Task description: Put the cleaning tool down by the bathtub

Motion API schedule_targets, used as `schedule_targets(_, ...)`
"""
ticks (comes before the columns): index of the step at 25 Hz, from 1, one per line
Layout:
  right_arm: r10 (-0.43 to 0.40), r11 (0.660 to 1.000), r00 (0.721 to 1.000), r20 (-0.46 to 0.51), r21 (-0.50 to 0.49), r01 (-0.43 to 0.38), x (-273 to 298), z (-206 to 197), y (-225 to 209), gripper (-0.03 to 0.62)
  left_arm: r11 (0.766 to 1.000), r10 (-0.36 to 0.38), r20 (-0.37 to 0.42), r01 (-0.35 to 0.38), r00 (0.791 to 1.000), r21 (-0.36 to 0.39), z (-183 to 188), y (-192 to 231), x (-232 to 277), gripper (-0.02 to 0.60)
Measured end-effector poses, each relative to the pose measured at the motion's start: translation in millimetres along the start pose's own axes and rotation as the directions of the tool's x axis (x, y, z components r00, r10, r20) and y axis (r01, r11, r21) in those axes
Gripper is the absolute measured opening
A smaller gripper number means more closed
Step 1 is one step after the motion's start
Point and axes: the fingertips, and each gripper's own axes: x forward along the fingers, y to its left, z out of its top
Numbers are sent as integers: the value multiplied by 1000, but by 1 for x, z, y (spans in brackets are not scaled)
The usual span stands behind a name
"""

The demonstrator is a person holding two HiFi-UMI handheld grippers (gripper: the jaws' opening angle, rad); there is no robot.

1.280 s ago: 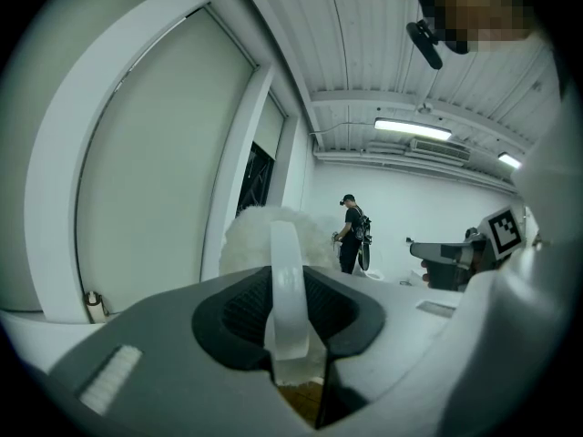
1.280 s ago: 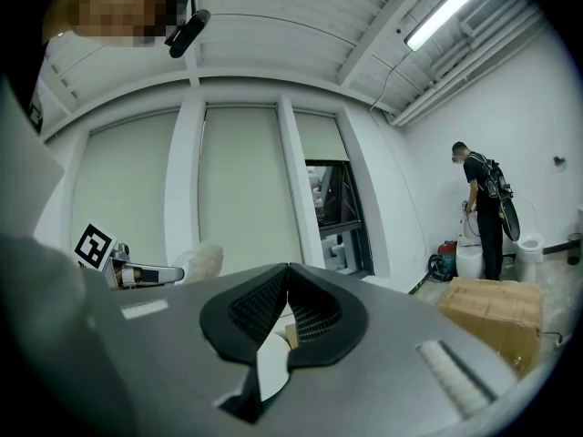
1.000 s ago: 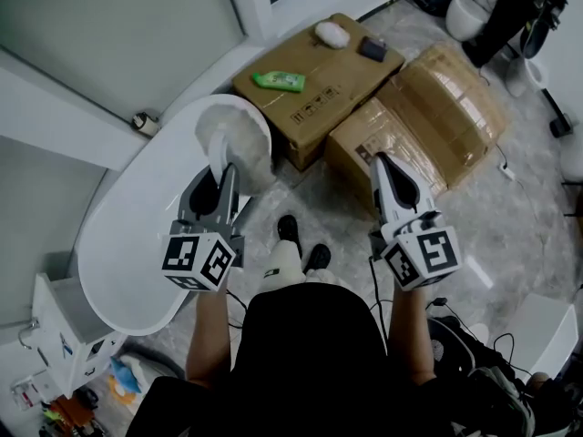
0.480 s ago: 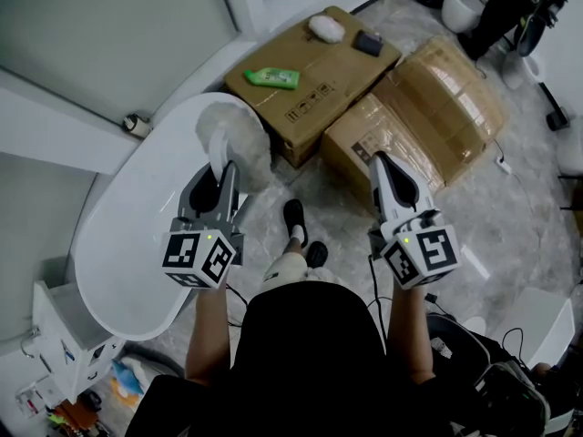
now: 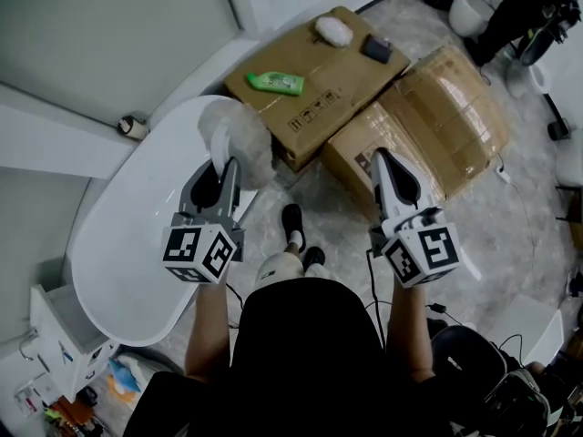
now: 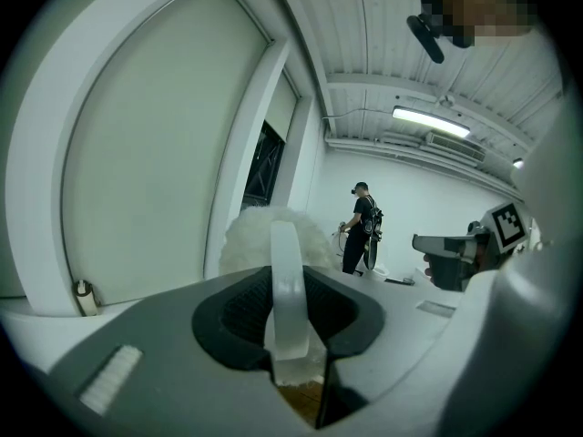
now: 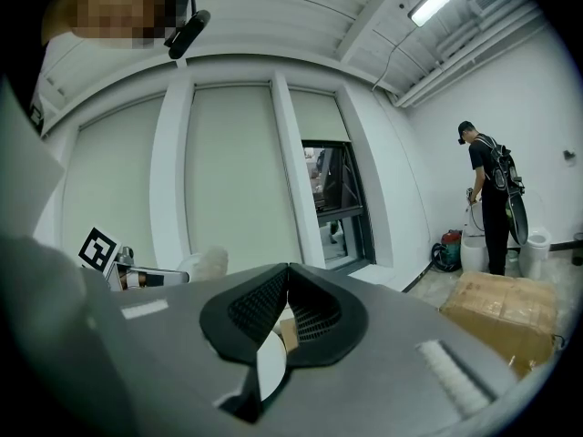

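Grey mottled floor (image 5: 510, 235) lies under everything, with a white bathtub (image 5: 127, 244) on the left. The left gripper (image 6: 290, 279) has its jaws pinched on the flat translucent handle of the cleaning tool (image 5: 239, 137), whose fluffy white head sticks out ahead of the fingertips. In the head view that head hangs over the tub's rounded end, close by the rim; whether it touches the rim is hard to judge from this angle. The right gripper (image 7: 284, 269) has its jaws pressed together at the tips with nothing between them, and hangs above the floor near two cardboard boxes (image 5: 419, 116). On the further box lie a green bottle (image 5: 276, 82), a white pad (image 5: 332, 31) and a small dark item (image 5: 374, 49). A person in black (image 7: 490, 209) stands far off beside a toilet (image 7: 539, 244).
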Motion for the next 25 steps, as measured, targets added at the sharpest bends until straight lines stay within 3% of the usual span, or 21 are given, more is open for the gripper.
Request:
schedule_targets(11,-9,1000,1000,10,-3,9,79,26,-17,8,1000,-25,-8,25,1000,-4,29,40,70,87)
schedule_targets(25,-33,999,999,-17,-9,33,136,22,-16,8,998,-61,-46,60,997,-20,25,79,121,87)
